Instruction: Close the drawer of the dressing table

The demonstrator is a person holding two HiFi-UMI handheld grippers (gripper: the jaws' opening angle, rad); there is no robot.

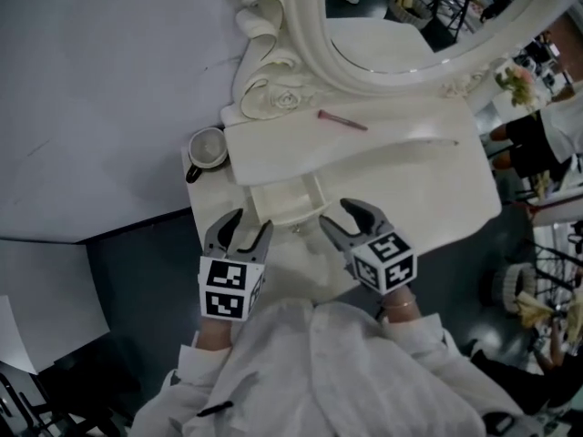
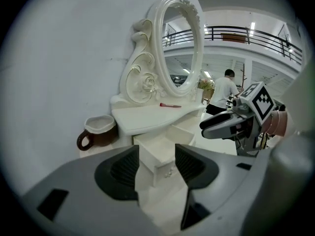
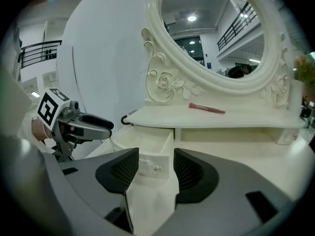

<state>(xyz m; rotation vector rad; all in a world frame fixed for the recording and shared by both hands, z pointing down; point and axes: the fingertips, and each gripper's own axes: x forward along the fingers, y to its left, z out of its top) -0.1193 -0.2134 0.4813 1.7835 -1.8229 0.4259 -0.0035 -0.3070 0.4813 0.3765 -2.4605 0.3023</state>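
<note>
The white dressing table (image 1: 428, 167) has its small drawer (image 1: 287, 200) pulled out toward me under the tabletop. My left gripper (image 1: 251, 222) hangs just in front of the drawer's left corner, jaws open and empty. My right gripper (image 1: 335, 213) sits at the drawer's right corner, also open and empty. In the left gripper view the drawer front (image 2: 158, 167) shows between the open pads of the left gripper (image 2: 156, 163), apart from them. In the right gripper view the drawer front with its little knob (image 3: 157, 169) lies between the pads of the right gripper (image 3: 156, 166), untouched.
A brown mug with a white rim (image 1: 208, 148) stands on the table's left end. A pink brush (image 1: 342, 119) lies on the tabletop below the oval mirror (image 1: 401, 25). A white wall is at the left, and people stand at the far right.
</note>
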